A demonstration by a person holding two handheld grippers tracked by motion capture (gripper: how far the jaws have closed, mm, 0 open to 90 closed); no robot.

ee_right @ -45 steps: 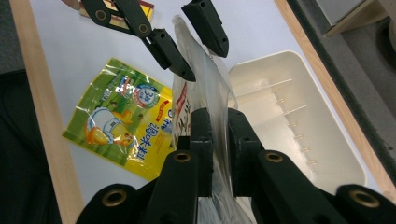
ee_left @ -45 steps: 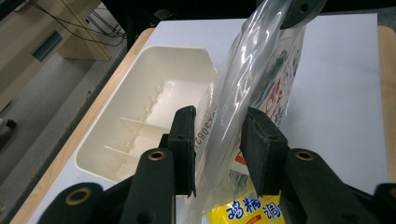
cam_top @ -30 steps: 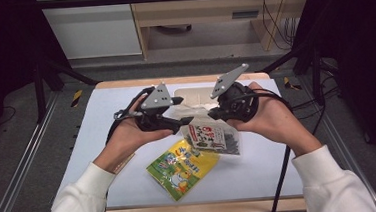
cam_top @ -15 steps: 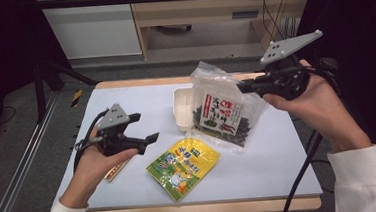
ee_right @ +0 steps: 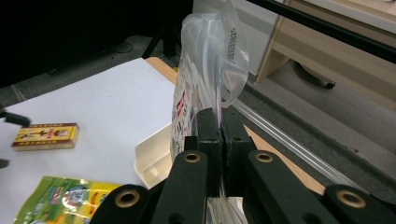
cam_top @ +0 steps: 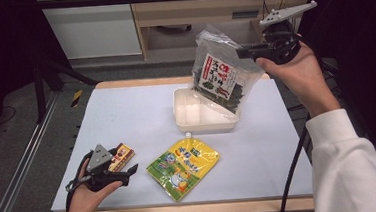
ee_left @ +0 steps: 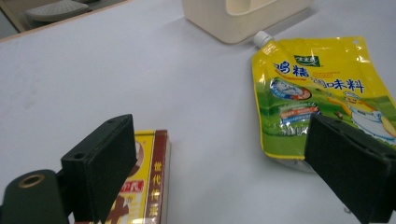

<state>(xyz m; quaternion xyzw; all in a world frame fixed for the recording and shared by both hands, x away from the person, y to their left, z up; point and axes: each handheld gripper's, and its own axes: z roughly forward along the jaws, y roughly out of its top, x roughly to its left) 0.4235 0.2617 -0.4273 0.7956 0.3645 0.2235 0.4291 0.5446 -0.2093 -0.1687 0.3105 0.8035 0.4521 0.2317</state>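
Nearest the person, the left gripper (cam_top: 130,171) rests low at the front left of the white table (cam_top: 126,115), its jaws wide apart and holding nothing. A small yellow and red box (cam_top: 122,156) lies just beside and partly under it, between the jaws' near ends in the left gripper view (ee_left: 144,196). To its right a yellow spouted pouch (cam_top: 182,165) lies flat on the table, untouched.

Farther back, an open cream tray (cam_top: 196,113) sits near the middle of the far edge; the bare part that can be seen looks empty.

Farthest, the right gripper (cam_top: 242,53) is raised over the back right corner, its jaws pressed together on the clear top edge of a bag of dark seaweed (cam_top: 219,76). The bag hangs in the air above the tray's right end, its lower corner near the rim.

Judging by this, the bag has been picked up but not yet set in the tray; lowering and releasing it remain, and the box and pouch seem still to be handled.
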